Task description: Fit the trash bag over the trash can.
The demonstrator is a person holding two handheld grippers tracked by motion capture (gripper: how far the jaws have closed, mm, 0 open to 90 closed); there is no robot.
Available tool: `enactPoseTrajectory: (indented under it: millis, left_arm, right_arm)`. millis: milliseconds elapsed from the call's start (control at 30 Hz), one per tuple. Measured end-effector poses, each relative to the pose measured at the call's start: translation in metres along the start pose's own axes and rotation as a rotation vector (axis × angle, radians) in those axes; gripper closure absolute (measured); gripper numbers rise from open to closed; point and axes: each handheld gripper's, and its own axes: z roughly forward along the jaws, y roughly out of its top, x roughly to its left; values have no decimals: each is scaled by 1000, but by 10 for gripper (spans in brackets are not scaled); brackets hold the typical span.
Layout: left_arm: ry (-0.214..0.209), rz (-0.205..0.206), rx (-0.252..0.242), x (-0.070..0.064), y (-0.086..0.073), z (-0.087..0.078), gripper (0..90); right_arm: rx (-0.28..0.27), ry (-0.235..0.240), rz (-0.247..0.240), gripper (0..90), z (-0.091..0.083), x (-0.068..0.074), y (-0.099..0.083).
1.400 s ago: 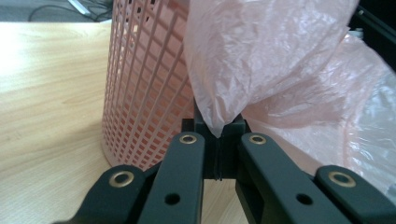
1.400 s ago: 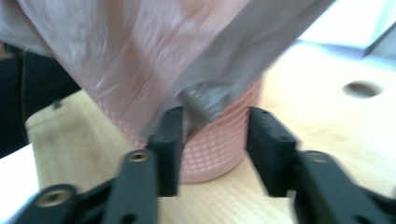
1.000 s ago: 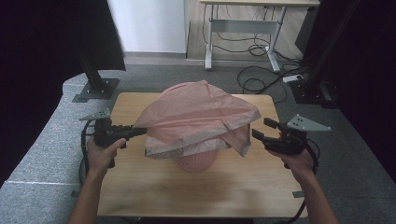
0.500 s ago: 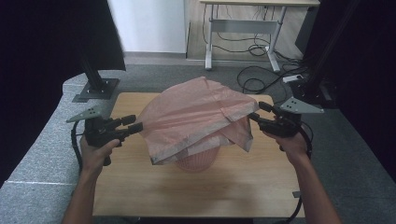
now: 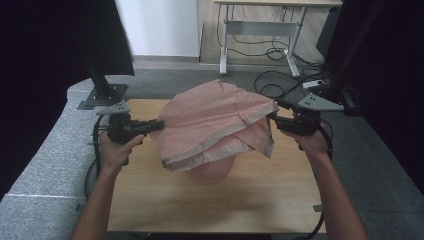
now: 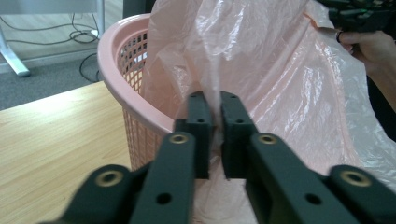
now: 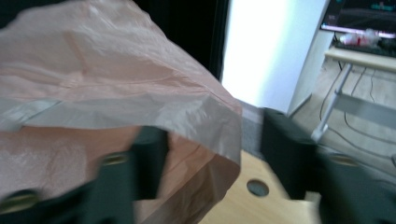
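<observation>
A thin pink plastic bag (image 5: 215, 120) is spread over a pink mesh basket (image 5: 210, 172) that stands mid-table. My left gripper (image 5: 159, 124) is at the bag's left edge. In the left gripper view it (image 6: 215, 100) is shut on a fold of the bag (image 6: 280, 70), just beside the basket's rim (image 6: 121, 60). My right gripper (image 5: 274, 116) is at the bag's right corner. In the right gripper view its jaws (image 7: 217, 140) stand wide apart, with the bag's hem (image 7: 102, 79) draped across the left jaw and hanging between them.
The wooden table (image 5: 200, 205) has bare room in front of the basket. Grey padding (image 5: 45, 165) surrounds it. A black stand base (image 5: 102, 95) sits at the back left, with floor cables (image 5: 272, 85) and a desk frame (image 5: 265, 25) behind.
My right gripper moved inward and up from the table's right side to the bag's right corner. The left gripper pulled its edge outward. The bag now stretches wider over the basket.
</observation>
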Motion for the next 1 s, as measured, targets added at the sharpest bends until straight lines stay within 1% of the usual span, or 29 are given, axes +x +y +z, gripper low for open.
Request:
enactPoseTrajectory:
  millis: [33, 67, 100, 167, 233, 267, 300, 333, 367, 433, 467, 500, 533, 600, 667, 700, 733, 767, 800, 867, 933, 1000]
  left_arm:
    - [-2, -6, 2, 3, 2, 1, 877]
    - [-1, -12, 1, 5, 3, 2, 883]
    - [-5, -18, 3, 8, 5, 3, 884]
    - [-28, -39, 4, 16, 7, 4, 883]
    - [-42, -72, -1, 25, 8, 6, 882]
    - [-49, -84, -4, 29, 8, 6, 880]
    - [-46, -98, -10, 33, 8, 7, 879]
    - [-51, -116, -15, 39, 7, 8, 878]
    - [-56, -128, -21, 43, 7, 8, 878]
    - [-55, -148, -32, 50, 6, 10, 878]
    - [-51, -154, -35, 53, 6, 10, 878]
    - [-49, -163, -43, 56, 5, 11, 879]
    - [-49, -172, -49, 59, 3, 11, 879]
    - [-54, -190, -50, 65, 1, 13, 879]
    - [-58, -215, -50, 72, -2, 16, 878]
    - [-65, -228, -50, 75, -3, 17, 878]
    - [-68, -248, -49, 79, -5, 18, 879]
    - [-65, -254, -47, 81, -6, 19, 879]
    - [-60, -264, -47, 84, -7, 20, 881]
    - [-57, -294, -49, 90, -11, 23, 885]
    - [-60, -303, -46, 93, -13, 26, 888]
    - [-53, -314, -38, 96, -15, 32, 890]
  right_arm:
    - [-10, 16, -1, 565, 0, -2, 1]
    - [-19, 51, 3, 634, 1, -5, 3]
    - [-19, 63, 3, 683, 2, -6, 5]
    - [-24, 98, 7, 770, 7, -9, 7]
    - [-19, 108, 15, 848, 16, -12, 9]
    - [-16, 122, 29, 872, 20, -14, 9]
    - [-16, 125, 37, 887, 23, -16, 9]
    - [-12, 119, 53, 892, 28, -19, 8]
    - [1, 124, 77, 893, 36, -23, 6]
    - [13, 125, 110, 894, 47, -29, 2]
    - [16, 133, 145, 894, 56, -32, -2]
    - [17, 138, 170, 895, 62, -34, -6]
    - [22, 134, 189, 894, 68, -35, -10]
    - [34, 142, 230, 895, 80, -38, -19]
    - [59, 140, 266, 895, 93, -40, -31]
    - [69, 147, 285, 895, 100, -41, -37]
    - [75, 153, 298, 895, 105, -41, -41]
    - [85, 159, 317, 895, 113, -41, -48]
    - [88, 162, 328, 895, 117, -41, -52]
    - [89, 183, 361, 895, 129, -39, -61]
    - [93, 194, 367, 895, 137, -37, -66]
    - [101, 206, 374, 896, 146, -35, -69]
